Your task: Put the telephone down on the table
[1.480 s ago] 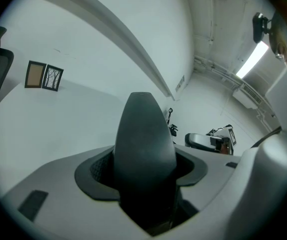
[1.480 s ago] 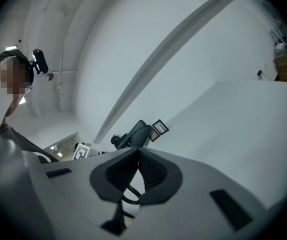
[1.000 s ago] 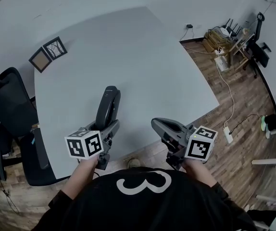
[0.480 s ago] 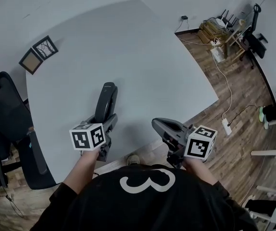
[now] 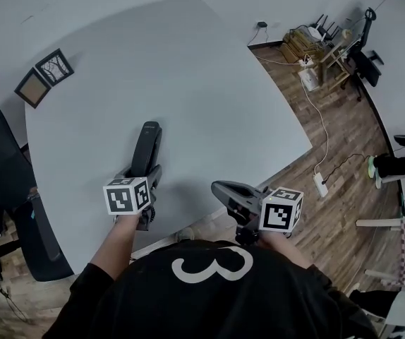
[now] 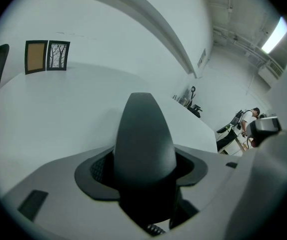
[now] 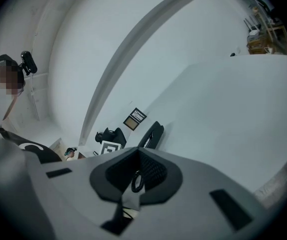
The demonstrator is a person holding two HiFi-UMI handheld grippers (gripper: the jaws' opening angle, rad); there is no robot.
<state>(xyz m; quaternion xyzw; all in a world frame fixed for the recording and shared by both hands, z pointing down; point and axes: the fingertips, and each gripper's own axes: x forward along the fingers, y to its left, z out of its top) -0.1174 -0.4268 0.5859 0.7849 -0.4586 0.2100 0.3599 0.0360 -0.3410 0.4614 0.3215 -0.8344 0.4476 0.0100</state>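
While the set-down is not yet finished, the broad, pale grey table with a rounded edge [image 5: 209, 83] fills most of the head view; its top offers plenty of flat room near the person, which is probably why the work is kept close to the near rim. A black office chair [image 5: 5, 168] stands against the table at 9 o'clock, out of the way.

The left gripper [image 5: 148, 174], a grey two-jaw tool topped by a black-and-white marker cube [image 5: 126, 195], is over the table's 7 o'clock part; its jaws are clamped on the lower end of the dark grey, slim plastic telephone handset [image 5: 146, 147], which pokes out toward 12 o'clock beyond them. Gripping one end leaves the long body free to meet the table first; whether its far tip already touches the surface I cannot tell, though a soft shadow lies close beneath it.

The right gripper [image 5: 220, 188] sits at 3 o'clock from the left one, at the table's edge; its jaws are together with nothing between them, so it seems merely parked clear of the handset.

Two small picture frames [image 5: 44, 76], one brown and one showing bare trees, lie at the table's 10 o'clock, well apart from everything else.

The next move, I judge, calls for laying the handset flat before the left jaws part; letting go early could let it tip or roll.
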